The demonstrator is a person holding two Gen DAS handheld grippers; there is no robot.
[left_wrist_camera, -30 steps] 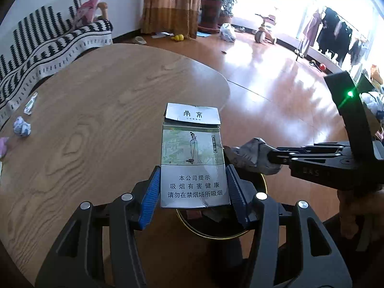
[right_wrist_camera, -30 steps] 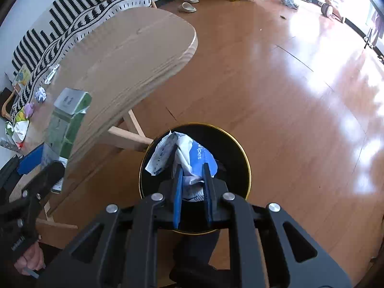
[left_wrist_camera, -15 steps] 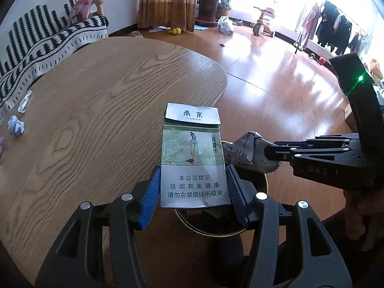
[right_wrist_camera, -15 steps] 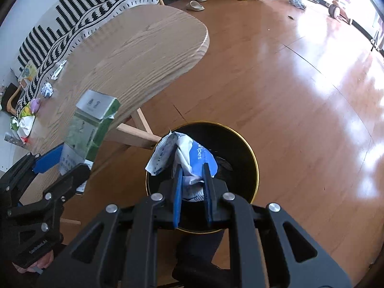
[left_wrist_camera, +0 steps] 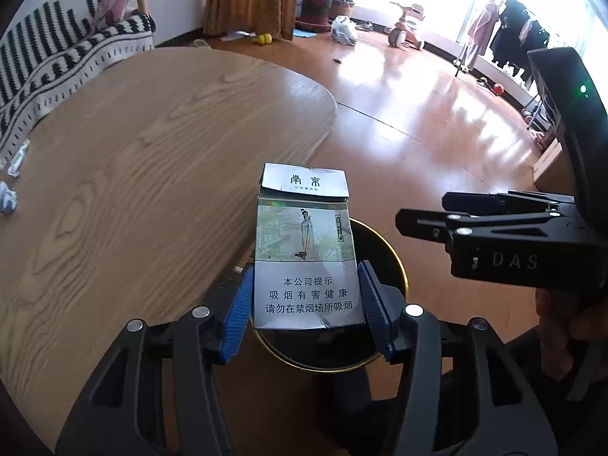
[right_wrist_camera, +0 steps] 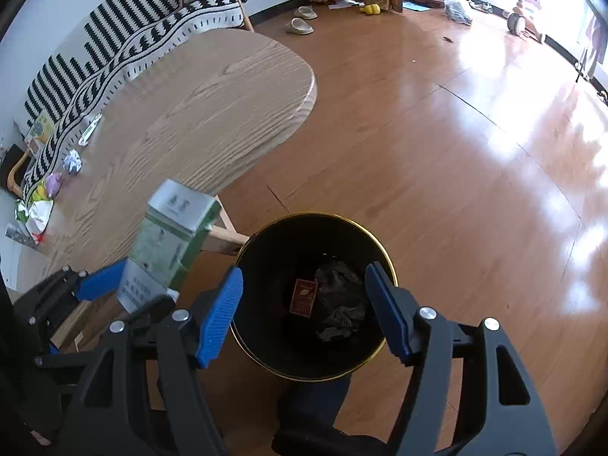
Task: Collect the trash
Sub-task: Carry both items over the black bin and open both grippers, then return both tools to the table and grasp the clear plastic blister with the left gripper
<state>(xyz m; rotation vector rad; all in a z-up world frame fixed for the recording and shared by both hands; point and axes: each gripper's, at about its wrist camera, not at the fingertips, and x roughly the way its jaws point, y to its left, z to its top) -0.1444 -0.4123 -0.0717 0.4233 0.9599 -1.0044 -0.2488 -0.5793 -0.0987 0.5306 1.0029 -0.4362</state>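
Right gripper [right_wrist_camera: 304, 307] spread wide, blue pads [right_wrist_camera: 222, 315] empty, hanging over black gold-rimmed bin [right_wrist_camera: 380, 243] on wood floor [right_wrist_camera: 437, 144]. Bin holds red packet [right_wrist_camera: 303, 296] beside crumpled dark wrappers [right_wrist_camera: 340, 304]. Left gripper [right_wrist_camera: 114, 292] at lower left clamps cigarette pack [right_wrist_camera: 173, 235], tilted, beside bin rim. Table [right_wrist_camera: 197, 114] behind; crumpled scraps [right_wrist_camera: 72, 161] near far edge by striped sofa [right_wrist_camera: 125, 38]

The oval wooden table [right_wrist_camera: 197, 114] carries a crumpled white paper ball [right_wrist_camera: 72, 161], a purple wad [right_wrist_camera: 53, 182] just beside it, and foil wrappers [right_wrist_camera: 32, 216] nearer the table's near end. On the wooden floor [right_wrist_camera: 437, 159] beside the table stands a black gold-rimmed bin [right_wrist_camera: 376, 243].
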